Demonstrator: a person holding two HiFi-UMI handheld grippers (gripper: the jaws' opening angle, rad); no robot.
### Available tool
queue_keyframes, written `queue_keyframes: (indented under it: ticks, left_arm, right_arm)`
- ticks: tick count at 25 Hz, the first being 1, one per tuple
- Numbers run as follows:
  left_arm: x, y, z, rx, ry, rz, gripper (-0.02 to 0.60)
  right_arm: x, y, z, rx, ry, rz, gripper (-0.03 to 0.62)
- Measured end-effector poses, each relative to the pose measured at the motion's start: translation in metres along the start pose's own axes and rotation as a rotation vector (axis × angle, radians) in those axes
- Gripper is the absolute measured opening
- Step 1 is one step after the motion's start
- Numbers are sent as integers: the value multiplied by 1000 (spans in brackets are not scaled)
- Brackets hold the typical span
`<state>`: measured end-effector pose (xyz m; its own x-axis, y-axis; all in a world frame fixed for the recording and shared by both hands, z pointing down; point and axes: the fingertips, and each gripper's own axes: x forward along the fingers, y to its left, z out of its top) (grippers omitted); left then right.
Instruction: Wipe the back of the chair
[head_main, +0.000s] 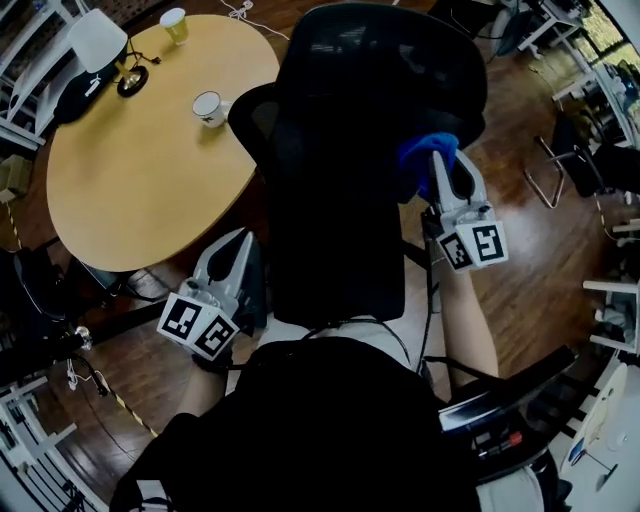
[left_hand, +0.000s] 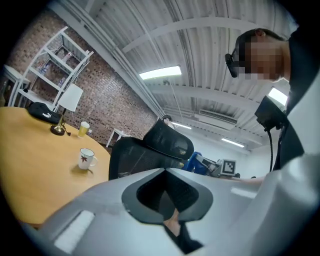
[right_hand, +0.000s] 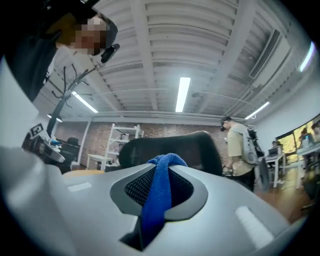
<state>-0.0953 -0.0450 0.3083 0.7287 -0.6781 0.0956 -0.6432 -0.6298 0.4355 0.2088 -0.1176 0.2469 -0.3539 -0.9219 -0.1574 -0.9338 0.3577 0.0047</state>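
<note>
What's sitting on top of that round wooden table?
On the table: a white mug, a yellow cup, a lamp with a white shade, and a black item beside it. The chair covers the table's right edge, so anything there is hidden.

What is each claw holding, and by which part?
Right claw: a blue terry cloth, pinched along its middle, with a bunch poking past the tips. Left claw: nothing, jaws together.
</note>
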Motion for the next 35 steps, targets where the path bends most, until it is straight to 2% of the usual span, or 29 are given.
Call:
queue_keyframes:
  ticks: [3,6,10,12,15,17,22,28,30,35]
  left_arm:
    - [14,-23,-5,-19,1,39,6]
    - [18,-44,-8,-24,-4,91,6]
    - [20,-53,-5,-2,-8,149,6]
    - [17,-55,-5,-17,-25,192,6]
    - [7,-61,-7,-20,-40,236,6]
    - [3,-63,-15,-27,-35,245,6]
    - [-6,-60,-16,-36,-55,278,6]
    - [-27,-47,-10,-29,-72,317,6]
    - [-39,-41,-9,-35,-79,334,6]
    - [-60,-28,-5,-38,-87,363,6]
  right_arm:
    - [-24,-77,-17,-69,72,-139,48]
    - [-22,-134,-36,-130,124,-196,48]
    - [-2,-180,-55,-237,173,-265,48]
    - [9,-186,-57,-240,144,-268,48]
    - [21,-181,-59,-133,28,-259,48]
    - [26,-175,-61,-88,-9,-241,48]
    - [65,-129,-74,-72,10,-126,48]
    - [88,-102,-85,-1,-3,-156,48]
    - [97,-79,-92,-10,11,-105,48]
    - [130,6,-104,-77,40,86,48]
